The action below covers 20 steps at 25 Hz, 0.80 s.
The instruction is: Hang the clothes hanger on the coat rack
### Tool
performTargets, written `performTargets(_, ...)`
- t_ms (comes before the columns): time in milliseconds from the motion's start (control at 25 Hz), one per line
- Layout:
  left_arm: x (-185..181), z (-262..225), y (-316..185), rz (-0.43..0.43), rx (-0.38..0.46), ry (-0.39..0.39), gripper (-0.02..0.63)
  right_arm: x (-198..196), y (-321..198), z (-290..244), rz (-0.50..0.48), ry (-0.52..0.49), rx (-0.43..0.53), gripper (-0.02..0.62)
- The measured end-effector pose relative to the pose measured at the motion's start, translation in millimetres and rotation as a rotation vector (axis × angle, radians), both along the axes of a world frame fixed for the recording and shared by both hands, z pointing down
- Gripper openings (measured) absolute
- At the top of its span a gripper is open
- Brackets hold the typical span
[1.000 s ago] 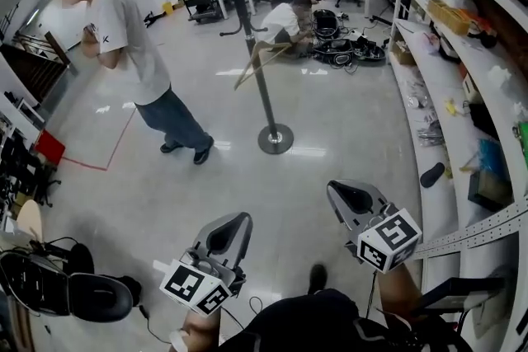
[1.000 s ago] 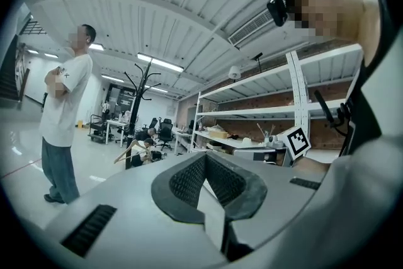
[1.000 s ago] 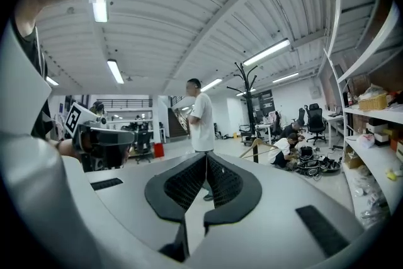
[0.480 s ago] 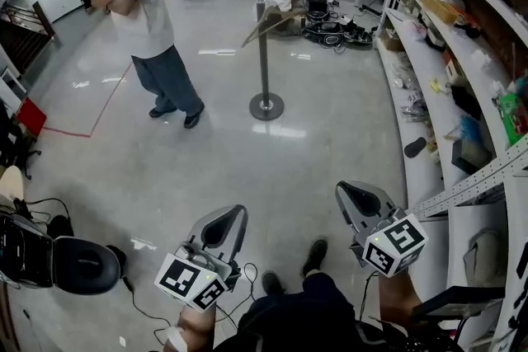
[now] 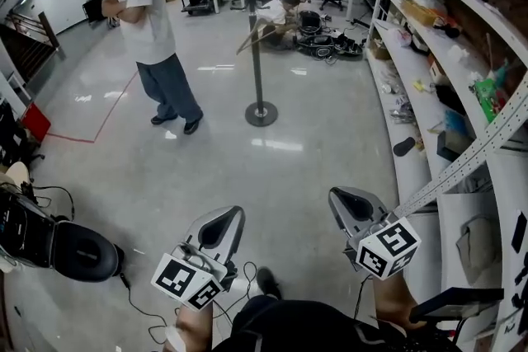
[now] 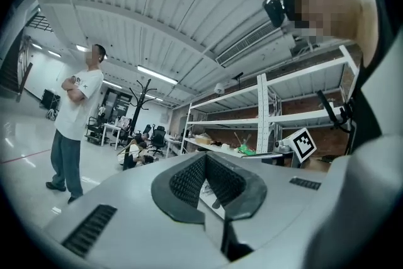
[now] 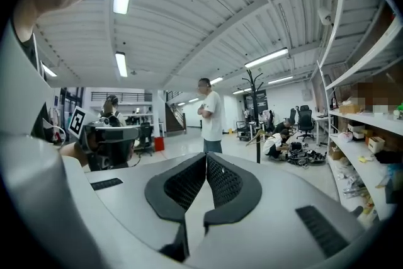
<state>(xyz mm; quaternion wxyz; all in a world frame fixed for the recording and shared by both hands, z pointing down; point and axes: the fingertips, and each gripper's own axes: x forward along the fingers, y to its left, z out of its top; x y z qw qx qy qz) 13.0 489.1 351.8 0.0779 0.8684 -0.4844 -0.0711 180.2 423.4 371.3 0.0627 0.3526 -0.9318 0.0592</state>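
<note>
Workshop floor, seen from above my own hands: the coat rack stands alone on the polished floor, well ahead of me. The wooden clothes hanger shows partway up its pole, tilted and touching it; whether it sits on a hook I cannot tell. My left gripper and my right gripper are held side by side, both far short of the rack and both aimed toward it. Each has its jaws clenched together with nothing between them. A person in a white T-shirt stands left of the rack, arms folded. Beyond the rack, two people crouch on the floor beside a tangle of dark gear. Long white shelving runs along the wall to the rack's right, loaded with small items.
</note>
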Motion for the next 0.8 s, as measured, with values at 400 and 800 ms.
performTargets(400, 67, 14, 83, -0.037, -0.094, -0.029, 0.0, 77, 84, 13, 0.031, -0.028, -0.049, 0.008)
performTargets(800, 35, -5, 119, 0.015, -0.046, -0.036, 0.001, 45, 115, -17, 0.082, -0.024, 0.023, 0.006)
